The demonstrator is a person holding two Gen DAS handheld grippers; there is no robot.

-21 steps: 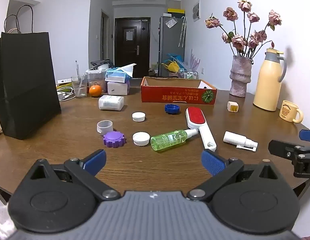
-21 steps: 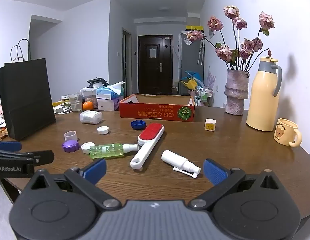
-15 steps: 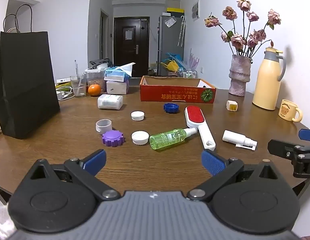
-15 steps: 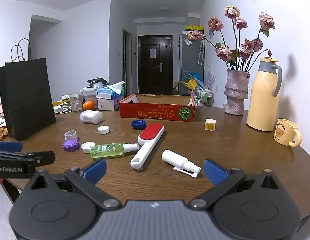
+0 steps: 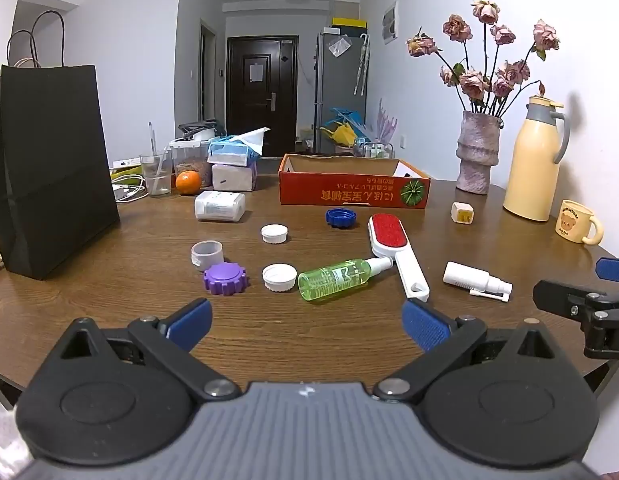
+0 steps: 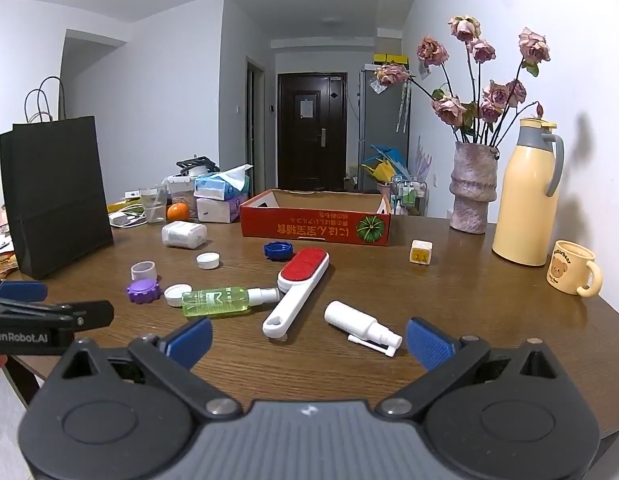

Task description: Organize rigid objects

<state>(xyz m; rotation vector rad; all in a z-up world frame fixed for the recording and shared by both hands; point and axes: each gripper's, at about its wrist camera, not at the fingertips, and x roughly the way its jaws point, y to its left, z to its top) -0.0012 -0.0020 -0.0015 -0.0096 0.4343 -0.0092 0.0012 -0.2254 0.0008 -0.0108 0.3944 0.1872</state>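
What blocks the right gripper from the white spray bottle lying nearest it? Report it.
Nothing visible does. The right gripper is open, and only bare wooden table lies between it and the white plastic spray bottle. The red-and-white lint brush lies to its left.

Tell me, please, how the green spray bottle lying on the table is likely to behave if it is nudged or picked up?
The green spray bottle lies on its side and looks round, so a nudge would probably roll it. Its clear plastic looks smooth, perhaps slippery. It seems mostly full, so somewhat weighty.
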